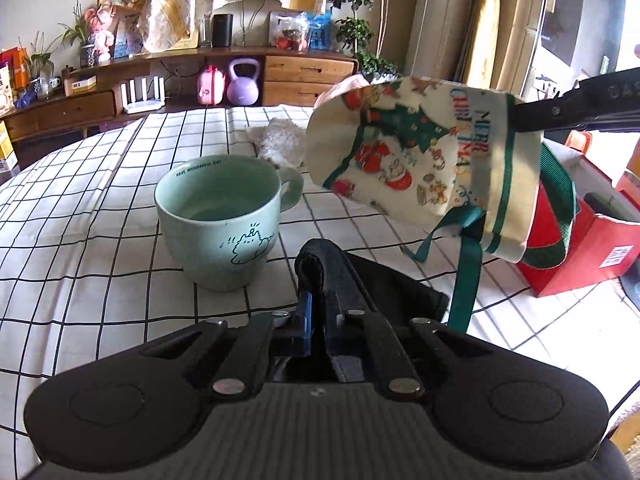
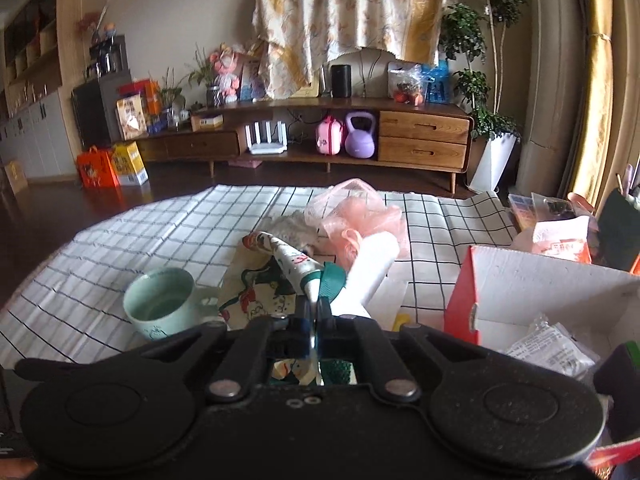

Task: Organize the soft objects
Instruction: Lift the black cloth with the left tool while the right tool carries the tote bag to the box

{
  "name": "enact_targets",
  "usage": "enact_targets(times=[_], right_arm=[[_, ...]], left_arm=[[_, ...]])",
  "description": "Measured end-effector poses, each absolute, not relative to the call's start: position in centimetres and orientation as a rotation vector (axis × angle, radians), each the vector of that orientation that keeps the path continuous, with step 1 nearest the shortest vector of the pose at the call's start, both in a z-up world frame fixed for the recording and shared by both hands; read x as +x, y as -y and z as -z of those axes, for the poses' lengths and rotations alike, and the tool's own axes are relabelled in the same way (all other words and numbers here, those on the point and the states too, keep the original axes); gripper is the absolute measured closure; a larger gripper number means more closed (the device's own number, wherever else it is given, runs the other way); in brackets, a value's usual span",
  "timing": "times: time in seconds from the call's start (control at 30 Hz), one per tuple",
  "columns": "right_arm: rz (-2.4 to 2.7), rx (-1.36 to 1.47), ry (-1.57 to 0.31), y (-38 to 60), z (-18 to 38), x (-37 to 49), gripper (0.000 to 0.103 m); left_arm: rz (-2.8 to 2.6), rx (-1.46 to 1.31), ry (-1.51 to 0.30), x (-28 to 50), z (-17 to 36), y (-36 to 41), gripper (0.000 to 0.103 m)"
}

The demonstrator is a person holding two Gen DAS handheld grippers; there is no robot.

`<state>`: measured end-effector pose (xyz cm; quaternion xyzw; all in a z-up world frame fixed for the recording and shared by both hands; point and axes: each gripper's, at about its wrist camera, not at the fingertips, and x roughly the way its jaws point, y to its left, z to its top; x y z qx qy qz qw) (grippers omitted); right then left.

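While right claw (image 2: 314, 308) lifts bag (image 1: 416, 160), mug (image 1: 218, 216) sits nearby.

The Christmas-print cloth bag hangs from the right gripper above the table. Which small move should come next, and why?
Probably carry the Christmas-print cloth bag sideways toward the open red cardboard box. The right gripper is shut on the bag's rim, the bag hangs clear of the checked tablecloth, and the box stands close beside it.

The mug (image 1: 218, 222) stands on the desk (image 1: 80, 216). To its right the Christmas bag (image 1: 420, 168) hangs above the desk — held up at its rim. Behind both lies a fluffy toy (image 1: 280, 144), with a mesh sponge (image 2: 360, 216) just beside it. The open box (image 2: 520, 292) stands at the right edge.
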<state>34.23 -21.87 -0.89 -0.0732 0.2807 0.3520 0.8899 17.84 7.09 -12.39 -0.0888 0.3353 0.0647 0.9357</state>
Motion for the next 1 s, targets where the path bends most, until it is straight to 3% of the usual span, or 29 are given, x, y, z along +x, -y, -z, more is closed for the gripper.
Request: enact_targets(times=[0.63,1.0], right_arm=[[-0.682,-0.037,-0.422,29.4,-7.2,32.0,0.101],[-0.528,-0.041,-0.368,34.6,-8.6,34.1,0.101]], left_arm=[[-0.073,-0.165,-0.559,15.5,5.9,-5.2,0.098],[0.0,-0.101,-0.473,17.1,0.7,-2.2,0.097]])
